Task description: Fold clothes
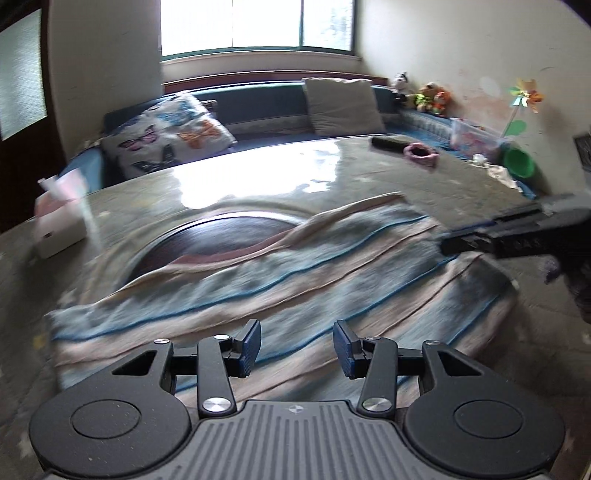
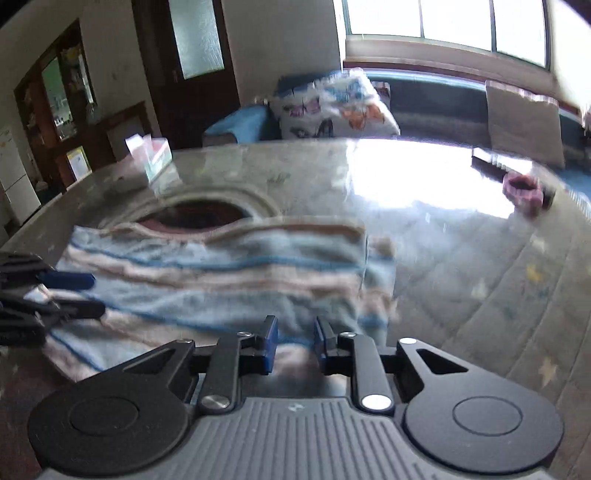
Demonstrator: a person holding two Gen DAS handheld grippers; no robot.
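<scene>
Your left hand-held gripper (image 1: 296, 349): nearest you, its 2 blue pads stand apart with nothing between them, above the near edge of the cloth.
Your right hand-held gripper (image 2: 293, 347): pads drawn close with a narrow gap; blur hides whether they pinch the cloth's near right corner, so I cannot tell if it grips.
Striped cloth (image 1: 280, 273): blue, beige and pink stripes, lying rumpled on the tabletop (image 1: 461, 184), just ahead of both grippers, its far edge partly folded over.
Tabletop centre: a dark round inset (image 1: 207, 236) shows past the cloth's far edge.
Left of the tabletop: a tissue box (image 1: 59, 229).
Far right of the tabletop: a pink ring-shaped thing (image 1: 421, 153) beside a dark brush-like object (image 1: 391, 142).
Beyond: a bench with a butterfly cushion (image 1: 166, 136) and a plain cushion (image 1: 343, 107), under a bright window (image 1: 258, 24).
</scene>
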